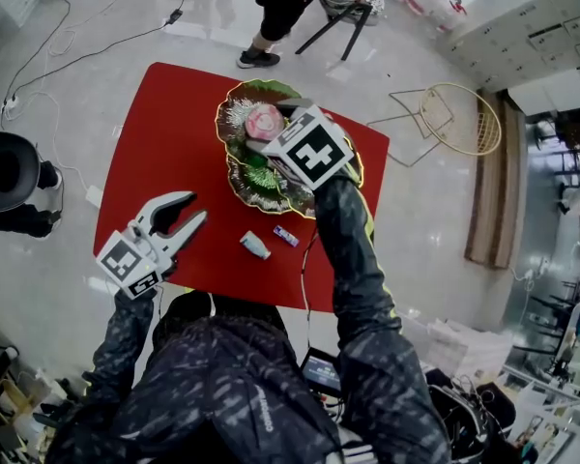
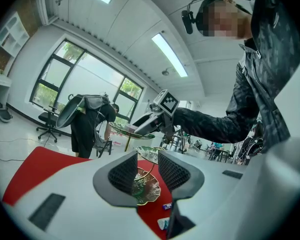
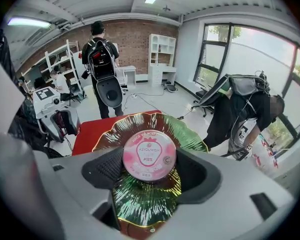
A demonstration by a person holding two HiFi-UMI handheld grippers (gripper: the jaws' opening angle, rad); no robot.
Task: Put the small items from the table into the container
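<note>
- A red table [image 1: 164, 133] fills the middle of the head view, standing on a pale glossy floor.
- The container [image 1: 256, 184] is a green, leaf-shaped tiered dish with a gold rim. It stands at the far side of the table.
- The right gripper [image 1: 275, 129] is held above the dish's upper tier. Its jaws are closed partway, pressing on both sides of a round pink tub.
- The left gripper [image 1: 199, 207] is held over the table's near left part, well apart from the dish. Its jaws are spread wide with nothing between them.
- The pink tub [image 3: 149, 154] has a printed lid facing the right gripper's camera. It is directly over the shiny green tier.
- A small white bottle [image 1: 255, 246] lies on the table near its front edge, between the left gripper and the dish.
- A small blue packet [image 1: 286, 236], possibly a wrapped sweet, lies just beside the bottle, closer to the dish.
</note>
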